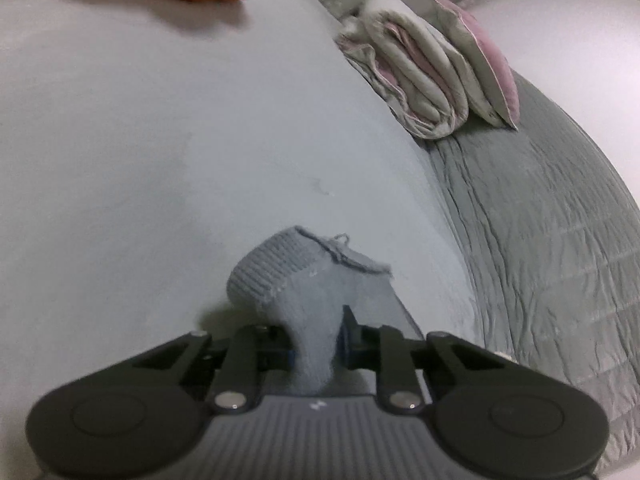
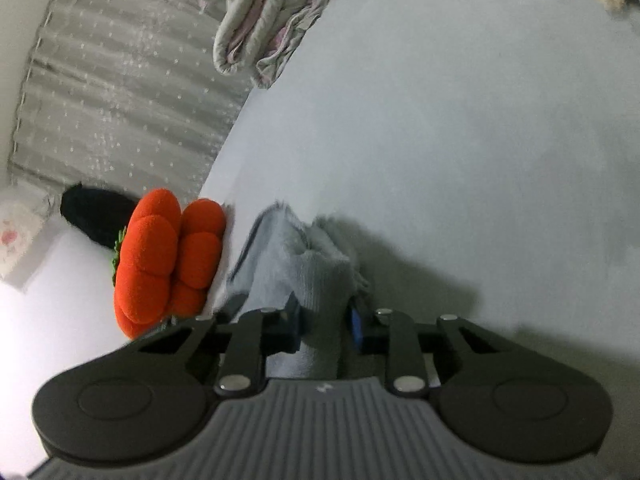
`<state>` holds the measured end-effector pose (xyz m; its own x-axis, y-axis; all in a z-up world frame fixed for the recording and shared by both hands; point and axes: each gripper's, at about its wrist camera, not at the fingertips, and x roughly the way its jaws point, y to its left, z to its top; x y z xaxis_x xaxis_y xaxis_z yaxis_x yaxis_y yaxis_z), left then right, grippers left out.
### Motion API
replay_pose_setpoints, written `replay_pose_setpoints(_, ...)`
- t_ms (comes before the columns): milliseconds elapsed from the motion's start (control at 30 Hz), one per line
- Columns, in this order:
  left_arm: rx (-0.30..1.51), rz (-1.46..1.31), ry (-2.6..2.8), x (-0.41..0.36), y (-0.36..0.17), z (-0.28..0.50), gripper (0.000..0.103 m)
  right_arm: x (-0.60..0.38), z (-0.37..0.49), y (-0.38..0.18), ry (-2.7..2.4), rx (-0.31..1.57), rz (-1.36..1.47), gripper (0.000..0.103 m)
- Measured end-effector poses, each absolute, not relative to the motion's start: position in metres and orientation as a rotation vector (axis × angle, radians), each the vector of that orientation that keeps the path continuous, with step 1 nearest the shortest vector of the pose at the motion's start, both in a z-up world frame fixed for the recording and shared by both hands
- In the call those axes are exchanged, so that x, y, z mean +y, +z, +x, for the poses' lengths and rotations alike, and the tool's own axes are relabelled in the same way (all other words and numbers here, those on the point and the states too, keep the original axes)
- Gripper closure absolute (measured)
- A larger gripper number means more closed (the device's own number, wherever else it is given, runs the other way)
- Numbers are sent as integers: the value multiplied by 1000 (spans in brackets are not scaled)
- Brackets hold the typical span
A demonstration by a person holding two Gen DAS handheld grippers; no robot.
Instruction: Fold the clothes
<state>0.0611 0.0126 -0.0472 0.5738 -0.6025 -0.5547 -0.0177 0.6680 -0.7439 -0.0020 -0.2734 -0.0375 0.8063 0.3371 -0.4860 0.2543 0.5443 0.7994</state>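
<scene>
A pale blue knit garment [image 1: 304,276] with a ribbed cuff is pinched between the fingers of my left gripper [image 1: 316,340], which is shut on it just above a light blue sheet [image 1: 160,140]. In the right wrist view, another part of the same pale blue knit garment [image 2: 316,276] bunches up between the fingers of my right gripper [image 2: 324,324], also shut on it. How much of the garment hangs below each gripper is hidden by the gripper bodies.
A folded white and pink quilt [image 1: 420,68] and a pink-edged pillow [image 1: 480,60] lie on the grey bedcover [image 1: 540,220]. An orange plush toy [image 2: 168,256] sits beside the garment, with a black object [image 2: 92,212] behind it. A grey dotted curtain [image 2: 120,92] hangs at the back.
</scene>
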Motion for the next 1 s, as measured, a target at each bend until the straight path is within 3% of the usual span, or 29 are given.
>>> replay_pose_setpoints(200, 922, -763, -323, 25, -53, 29, 82, -273, 30, -31, 100, 751, 892, 76)
replay_pose_setpoints(300, 932, -703, -319, 30, -55, 30, 66, -272, 35, -39, 91, 780, 870, 73)
replay_pose_setpoints(433, 922, -604, -346, 40, -42, 40, 49, -274, 34, -44, 57, 782, 866, 48)
replay_pose_setpoints(533, 856, -506, -348, 44, -25, 48, 44, -278, 26, -37, 26, 744, 873, 40)
replay_pose_setpoints(633, 800, -440, -380, 35, -17, 54, 46, -273, 18, -30, -5, 690, 855, 40)
replay_pose_setpoints(700, 779, -408, -424, 24, -16, 58, 54, -262, 15, -25, -31, 640, 795, 40)
replay_pose_setpoints(867, 724, -329, -534, -4, -15, 68, 74, -230, 6, -17, -57, 496, 640, 66)
replay_pose_setpoints(1000, 689, -268, -603, -25, -17, 76, 78, -209, 0, -19, -41, 401, 481, 69)
